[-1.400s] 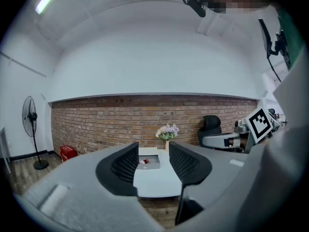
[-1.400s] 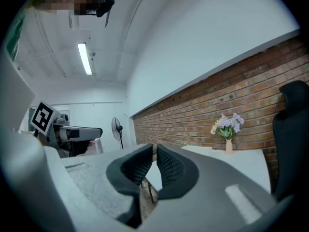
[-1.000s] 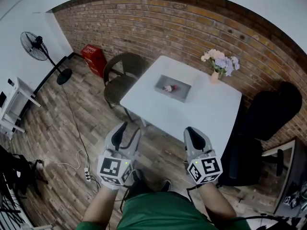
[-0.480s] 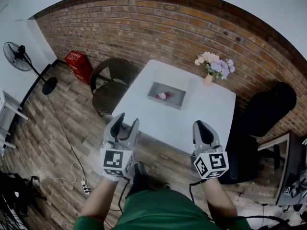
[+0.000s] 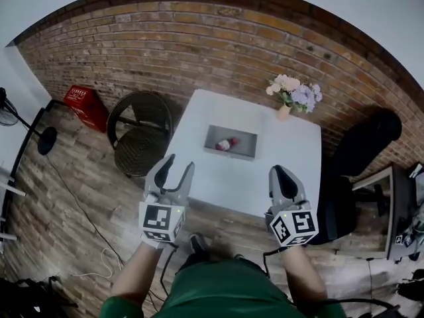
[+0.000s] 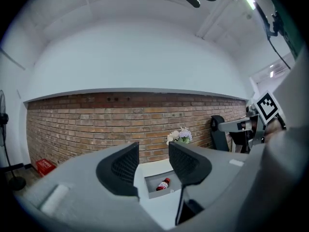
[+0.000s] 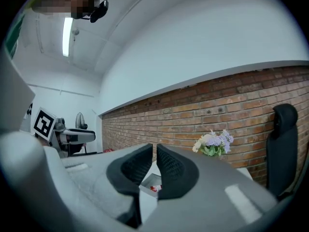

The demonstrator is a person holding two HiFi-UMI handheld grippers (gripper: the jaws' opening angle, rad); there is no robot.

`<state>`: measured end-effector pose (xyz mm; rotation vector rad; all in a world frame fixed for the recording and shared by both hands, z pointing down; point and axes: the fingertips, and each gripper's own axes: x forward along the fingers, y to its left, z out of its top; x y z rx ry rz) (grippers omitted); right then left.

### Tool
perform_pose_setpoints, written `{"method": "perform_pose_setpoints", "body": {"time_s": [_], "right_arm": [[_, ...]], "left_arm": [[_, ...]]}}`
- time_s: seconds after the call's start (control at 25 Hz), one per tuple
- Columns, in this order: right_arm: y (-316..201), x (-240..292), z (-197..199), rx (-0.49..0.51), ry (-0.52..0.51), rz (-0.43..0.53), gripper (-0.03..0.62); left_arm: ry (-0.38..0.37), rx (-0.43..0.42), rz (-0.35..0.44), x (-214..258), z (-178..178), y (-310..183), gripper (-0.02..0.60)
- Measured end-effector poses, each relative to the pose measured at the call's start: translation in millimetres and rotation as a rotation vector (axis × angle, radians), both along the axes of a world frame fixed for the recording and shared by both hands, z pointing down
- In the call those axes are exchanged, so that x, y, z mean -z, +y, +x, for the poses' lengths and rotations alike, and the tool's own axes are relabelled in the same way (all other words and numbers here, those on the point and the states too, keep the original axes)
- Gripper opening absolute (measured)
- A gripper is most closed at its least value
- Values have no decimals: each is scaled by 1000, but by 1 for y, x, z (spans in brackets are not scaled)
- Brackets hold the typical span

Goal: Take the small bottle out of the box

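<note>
Your left gripper hovers short of the white table, its jaws apart with nothing between them. Ahead of it and a little to its right, the grey box sits on the table, and the small bottle lies on its side inside. Your right gripper hangs level with the left, well short of the box, its jaws drawn almost together on nothing.

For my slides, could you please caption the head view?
Left gripper and right gripper hover short of the white table; small red bottle lies in grey box.
</note>
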<state>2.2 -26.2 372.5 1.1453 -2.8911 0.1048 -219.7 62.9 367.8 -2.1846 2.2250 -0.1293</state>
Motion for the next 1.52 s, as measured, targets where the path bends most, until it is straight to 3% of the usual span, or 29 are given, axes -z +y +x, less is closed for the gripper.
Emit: {"method": "perform_pose_setpoints", "body": {"time_s": [0.28, 0.56, 1.08, 1.28, 1.52], "right_arm": [[-12, -13, -27, -91, 73, -26, 28], [-35, -24, -30, -141, 99, -56, 28], [-109, -50, -16, -79, 11, -138, 28], [-142, -65, 6, -68, -15, -175, 28], [-176, -81, 32, -57, -61, -224, 28]], "left_arm": [[37, -98, -32, -23, -37, -37, 201], [50, -166, -88, -47, -44, -82, 201], [-108, -192, -251, -75, -13, -159, 201], [-142, -231, -361, -106, 14, -197, 187], [-144, -306, -603, -173, 46, -231, 190]]}}
